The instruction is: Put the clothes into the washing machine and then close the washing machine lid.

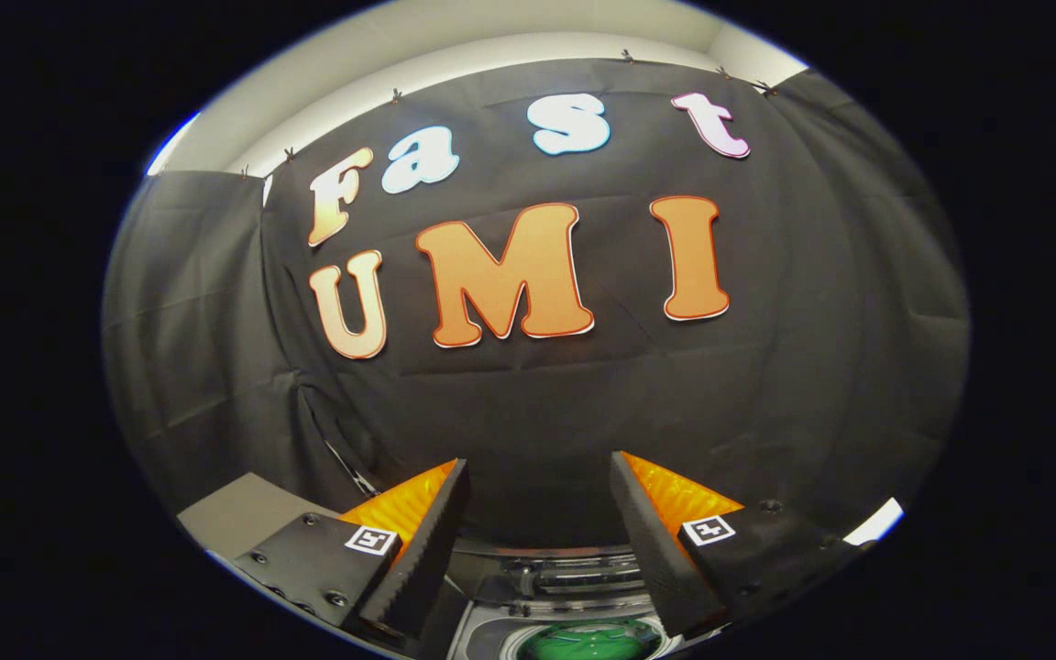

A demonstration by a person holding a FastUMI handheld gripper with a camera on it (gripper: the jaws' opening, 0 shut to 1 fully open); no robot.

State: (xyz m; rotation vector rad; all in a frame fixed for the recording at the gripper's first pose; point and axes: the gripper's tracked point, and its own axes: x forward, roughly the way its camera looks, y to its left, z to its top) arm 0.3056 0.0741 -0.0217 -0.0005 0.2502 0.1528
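My gripper (537,486) is open, held high and pointing at the black cloth wall, with nothing between its fingers. Below and between the fingers lies the top of the washing machine (574,587), with its dark back panel and pale rim. Inside the round tub opening sits something green (592,642), seen from above; I cannot tell whether it is cloth. The lid's position cannot be made out from here.
The black cloth wall (821,367) stands just beyond the machine. A grey flat surface (239,518) shows beside the left finger. A thin cable or rod (345,463) runs down the cloth toward that surface.
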